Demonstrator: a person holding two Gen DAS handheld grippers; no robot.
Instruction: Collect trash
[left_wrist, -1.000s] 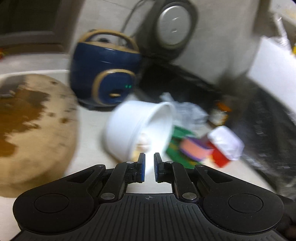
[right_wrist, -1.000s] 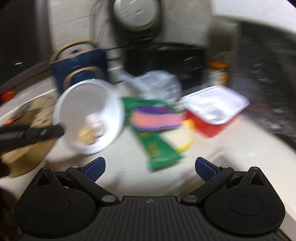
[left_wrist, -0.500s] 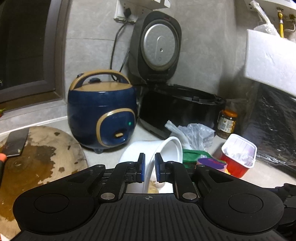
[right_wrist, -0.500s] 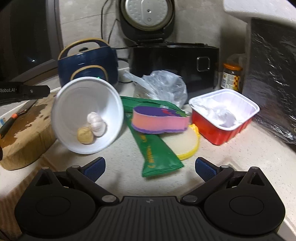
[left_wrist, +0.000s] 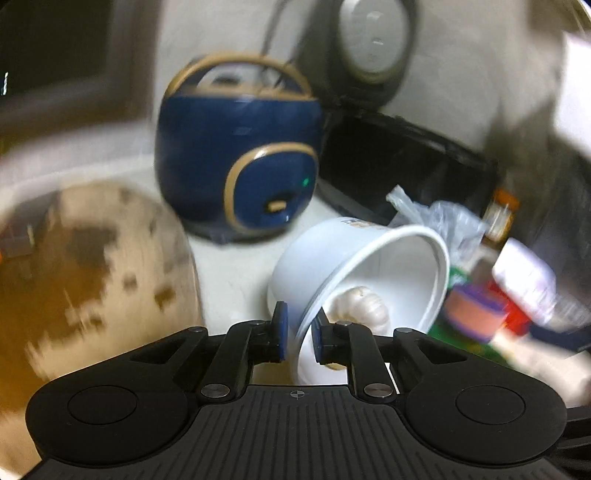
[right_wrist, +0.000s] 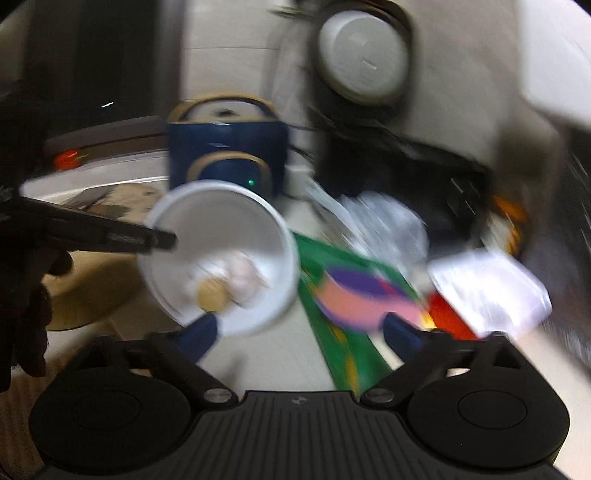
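Observation:
My left gripper (left_wrist: 297, 338) is shut on the rim of a white foam bowl (left_wrist: 388, 266) and holds it tilted on its side above the counter. The bowl holds a garlic bulb (left_wrist: 360, 304) and a brown lump. In the right wrist view the bowl (right_wrist: 221, 221) faces me, with the left gripper (right_wrist: 162, 240) on its left rim. My right gripper (right_wrist: 299, 334) is open and empty, just in front of a green wrapper (right_wrist: 343, 347), a pink and purple packet (right_wrist: 354, 295) and a red tray (right_wrist: 487, 288).
A blue rice cooker (left_wrist: 240, 162) and an open black cooker (left_wrist: 399, 158) stand at the back. A round wooden board (left_wrist: 92, 258) lies left. A crumpled plastic bag (right_wrist: 384, 225) and a jar (left_wrist: 500, 214) sit behind the trash. Both views are blurred.
Both grippers have moved and the views blur again. The left gripper has tipped the bowl further and moved it. The right gripper has come closer to the wrappers.

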